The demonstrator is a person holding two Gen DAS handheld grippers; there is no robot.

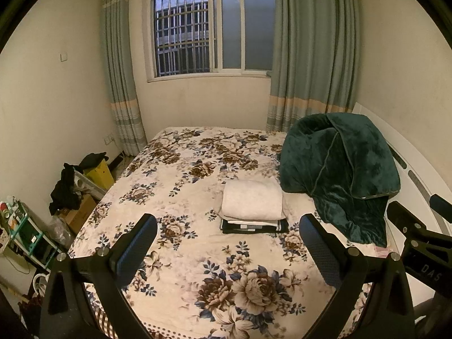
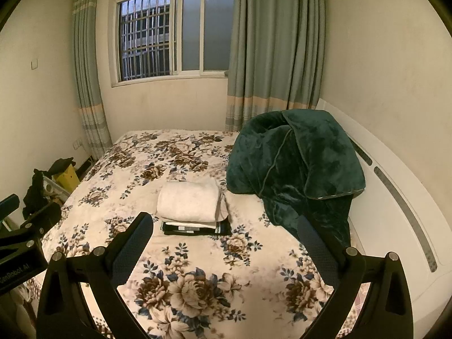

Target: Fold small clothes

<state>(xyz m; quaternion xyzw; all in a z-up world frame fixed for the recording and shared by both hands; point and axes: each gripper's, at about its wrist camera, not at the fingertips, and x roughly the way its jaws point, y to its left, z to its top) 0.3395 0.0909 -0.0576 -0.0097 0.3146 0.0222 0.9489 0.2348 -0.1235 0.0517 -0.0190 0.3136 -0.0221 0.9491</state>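
Bedroom, evening light: a bed (image 1: 180, 203) w/ a cream floral cover fills the room, its far end below a barred window (image 1: 210, 31) flanked by grey-green curtains (image 1: 313, 50). A dark green plush blanket (image 1: 339, 169) is heaped at the bed's right side, against a white headboard (image 2: 395, 197).

Mid-bed, just left of the blanket, sits a stack of folded clothes (image 1: 252, 206): a cream piece on top, a thin white layer under it, a dark patterned item at the bottom. The stack touches nothing but the cover.

Left gripper (image 1: 228, 243) hangs above the bed's near end, fingers wide apart, nothing between them; the stack lies ahead of it, between the two finger lines but apart from both. Right gripper (image 2: 226, 243) likewise spread and empty, stack ahead & nearer its left finger.

Left wrist view alone shows floor clutter left of the bed: yellow box (image 1: 100, 173), cardboard boxes, dark garments, a green rack (image 1: 25, 231). Right wrist view shows more of the headboard's grey inlay strips. Each view catches the other gripper at its edge.
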